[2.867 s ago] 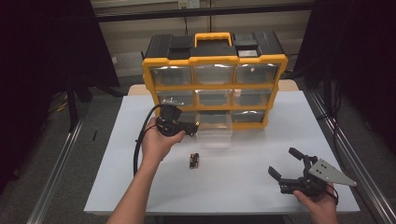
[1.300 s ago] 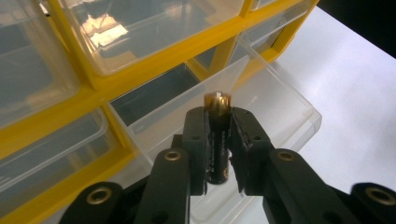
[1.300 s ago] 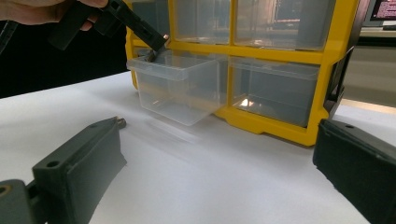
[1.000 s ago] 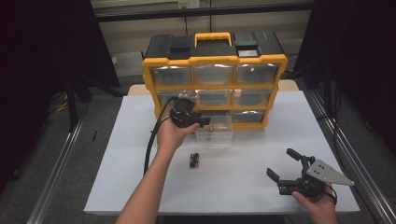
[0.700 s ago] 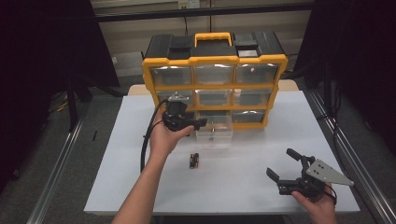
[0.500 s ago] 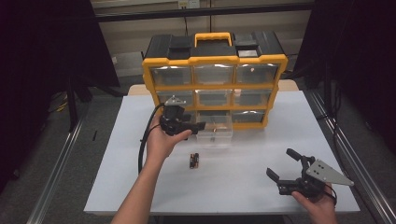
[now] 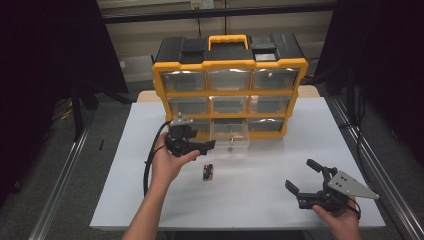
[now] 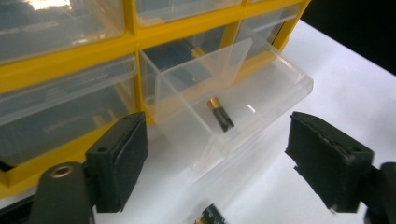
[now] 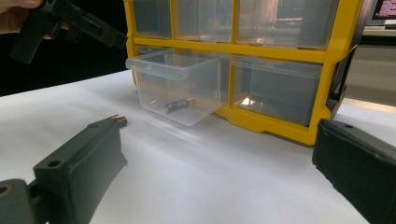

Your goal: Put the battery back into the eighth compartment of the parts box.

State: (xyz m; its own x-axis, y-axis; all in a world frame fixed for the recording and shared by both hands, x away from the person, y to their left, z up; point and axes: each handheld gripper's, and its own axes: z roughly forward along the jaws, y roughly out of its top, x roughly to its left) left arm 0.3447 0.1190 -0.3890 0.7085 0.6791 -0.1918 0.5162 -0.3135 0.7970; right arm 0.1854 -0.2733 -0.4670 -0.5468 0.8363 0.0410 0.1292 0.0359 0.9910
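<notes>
A yellow organiser (image 7: pixel 230 92) stands at the back of the white table (image 7: pixel 250 205). Its clear bottom-middle drawer (image 7: pixel 239 149) is pulled out, with one battery (image 8: pixel 220 113) lying in it. My left gripper (image 7: pixel 202 147) hovers just left of the drawer, pointing at it. Its jaws have just been opening and stand wide with nothing between them. In the left gripper view the drawer (image 8: pixel 261 88) lies beyond the jaws. Loose batteries (image 7: pixel 207 172) lie on the table in front of the drawer. Near the front right, my right gripper (image 7: pixel 301 175) is open and holds nothing.
The organiser's other drawers are closed. In the right gripper view the pulled-out drawer (image 9: pixel 180 84) and its battery (image 9: pixel 177 104) sit ahead, one loose battery (image 9: pixel 119 120) lies on the table, and the left gripper (image 9: pixel 70 23) shows at top left. Dark floor surrounds the table.
The left gripper has drawn back from over the open drawer toward the left and slightly down, and its jaws have opened. The right gripper has stayed put.
</notes>
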